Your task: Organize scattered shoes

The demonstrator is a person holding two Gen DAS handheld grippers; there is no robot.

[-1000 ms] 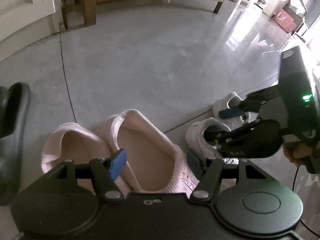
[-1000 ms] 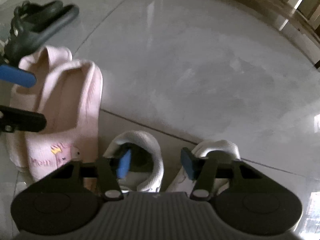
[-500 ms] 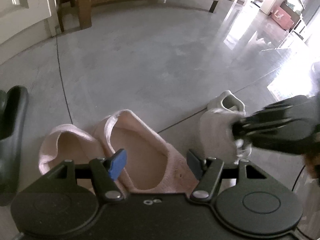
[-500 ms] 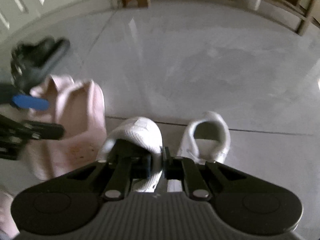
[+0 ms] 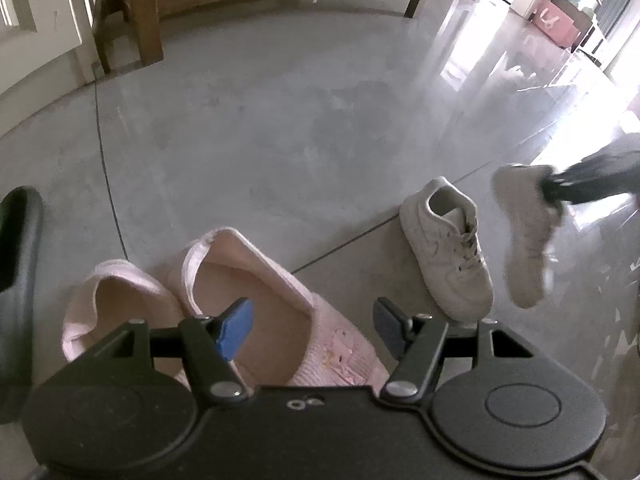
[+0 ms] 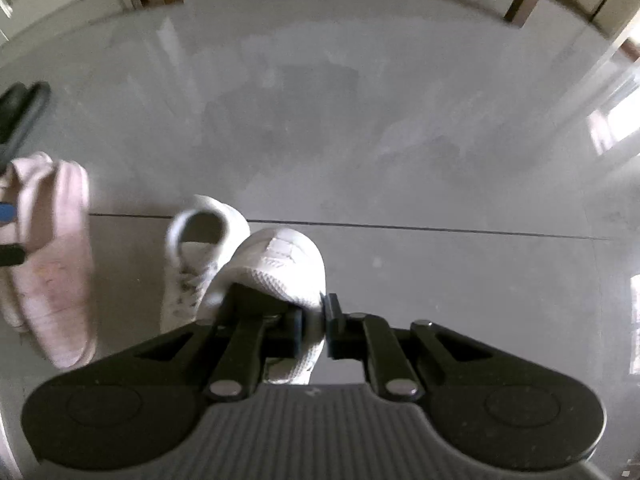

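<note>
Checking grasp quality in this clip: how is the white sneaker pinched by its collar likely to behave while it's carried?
The lifted sneaker hangs from the right gripper, pinched only at its collar edge, so it will probably swing. It looks small and light, so the thin grip likely holds. The padded collar may squash and slip a little.

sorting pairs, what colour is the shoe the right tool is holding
White, a small lace-up sneaker pinched in the right tool; clearest in the right wrist view.

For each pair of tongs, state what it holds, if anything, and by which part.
Right tongs: shut on a white sneaker, pinching its collar wall. Left tongs: open over a pink slipper, holding nothing.
</note>
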